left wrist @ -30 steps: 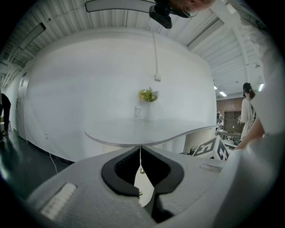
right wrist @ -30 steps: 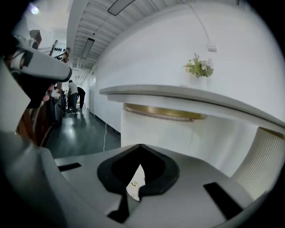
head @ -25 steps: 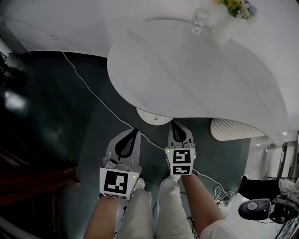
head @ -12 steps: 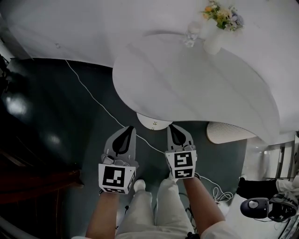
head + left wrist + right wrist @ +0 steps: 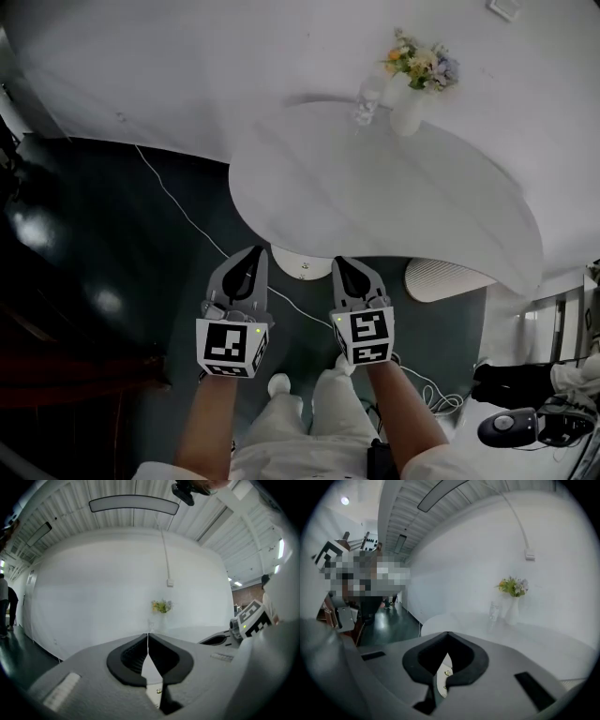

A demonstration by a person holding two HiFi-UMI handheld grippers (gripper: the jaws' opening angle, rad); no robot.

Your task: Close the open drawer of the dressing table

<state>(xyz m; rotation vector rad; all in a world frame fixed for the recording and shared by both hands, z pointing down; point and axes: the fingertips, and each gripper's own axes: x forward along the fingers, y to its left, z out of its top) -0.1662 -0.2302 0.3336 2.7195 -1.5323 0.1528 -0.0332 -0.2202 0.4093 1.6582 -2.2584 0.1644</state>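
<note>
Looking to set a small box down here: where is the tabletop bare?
The dressing table top is bare across its near and middle parts, from the front edge out to the right-hand end. Only the back, by the wall, is taken: the flower vase with a small glass beside it.

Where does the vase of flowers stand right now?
In the head view, the vase of flowers stands at the far side of the white table, upper right of centre, close to the wall, with a small clear object just to its left.
</note>
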